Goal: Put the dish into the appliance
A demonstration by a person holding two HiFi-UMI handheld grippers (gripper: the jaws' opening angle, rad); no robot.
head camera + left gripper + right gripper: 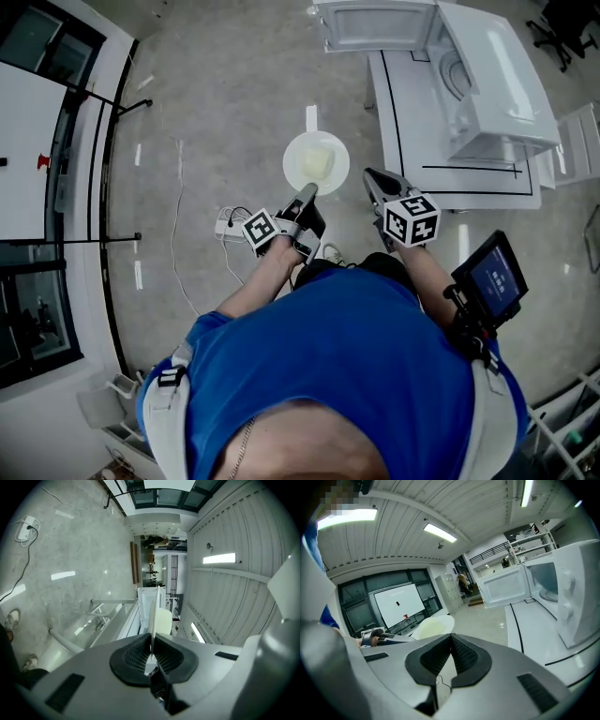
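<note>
White plate carried in the left gripper, near the open microwave oven

The left gripper (151,652) has its fingers clamped on the rim of the plate (317,161), which holds something pale yellow and hangs over the grey floor (216,103), just left of the white table (412,141). The right gripper (451,649) is beside it with its fingers pressed together on nothing. The microwave oven (487,80) stands on the table, its door (375,23) swung open.
</note>
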